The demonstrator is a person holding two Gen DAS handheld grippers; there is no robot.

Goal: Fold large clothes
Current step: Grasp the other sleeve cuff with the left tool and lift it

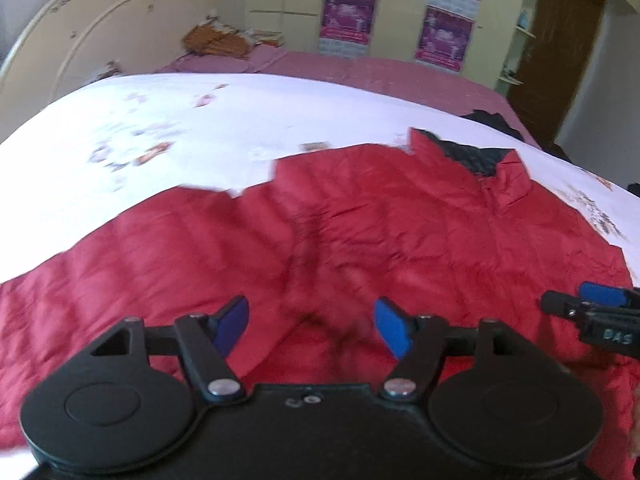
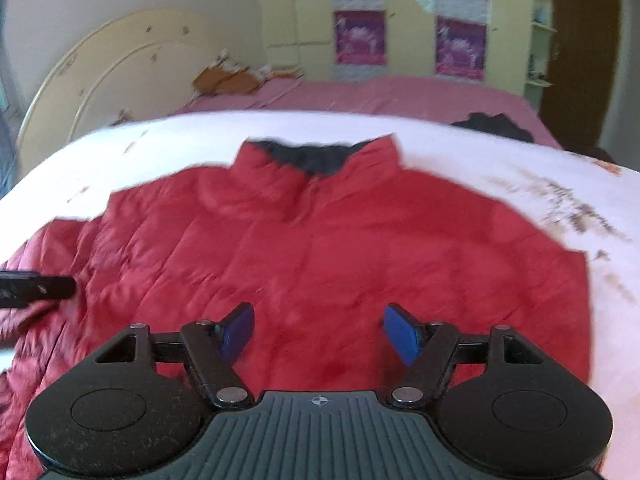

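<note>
We are holding both hand-held grippers, left [image 1: 310, 326] and right [image 2: 319, 332], released above the red jacket [image 2: 320, 248]; its collar is lying ahead, nearer the right one.

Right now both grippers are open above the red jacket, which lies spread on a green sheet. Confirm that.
Not quite: the sheet is white with a floral print, as the right wrist view shows. The left gripper and right gripper are open above the spread red jacket.

Both wrist views low over jacket [image 1: 360, 240]
</note>
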